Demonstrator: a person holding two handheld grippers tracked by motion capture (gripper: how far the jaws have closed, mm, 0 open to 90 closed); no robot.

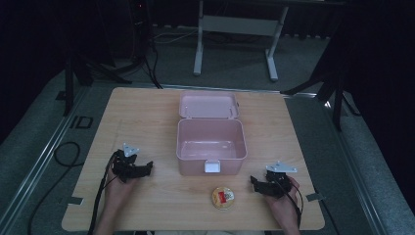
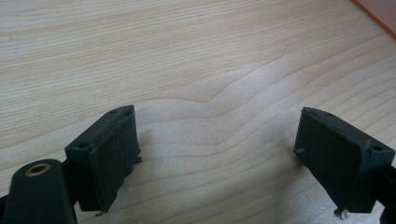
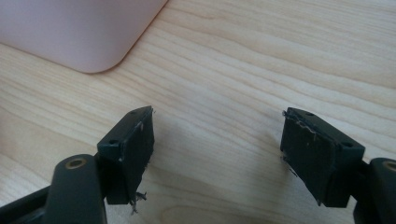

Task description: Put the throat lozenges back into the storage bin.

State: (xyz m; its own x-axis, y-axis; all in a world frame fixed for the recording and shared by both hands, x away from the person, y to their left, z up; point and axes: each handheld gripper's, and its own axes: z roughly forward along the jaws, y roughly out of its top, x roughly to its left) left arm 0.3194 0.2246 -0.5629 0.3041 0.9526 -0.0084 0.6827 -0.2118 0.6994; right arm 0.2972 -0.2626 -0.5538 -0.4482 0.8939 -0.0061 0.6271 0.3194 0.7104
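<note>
A: Grippers first. Status?

B: Left gripper (image 2: 217, 140) has its jaws spread wide with bare wood grain between the pads, gripping nothing. From the high view it (image 1: 132, 166) sits low over the table's (image 1: 147, 117) near-left area, in the person's left hand (image 1: 117, 188), aimed roughly toward the box.

A: Right one?

B: Right gripper (image 3: 217, 144) is the same: jaws wide apart, nothing between them, table surface underneath. From above it (image 1: 271, 183) is at the near-right, held by the right hand (image 1: 284, 200), pointing left.

A: What's around them?

B: Pink box (image 1: 210, 144) in the middle of the table, lid (image 1: 209, 105) swung open toward the far side, inside looks empty. White latch (image 1: 211, 167) on its near wall. A rounded corner of the box (image 3: 79, 32) appears upper left in the right gripper view, apart from the jaws.

A: Anything else on the table?

B: Small round yellow tin (image 1: 222, 197) with a red label, lying flat near the front edge, just in front of the box and between the two grippers, closer to the right one. Not touching either.
</note>
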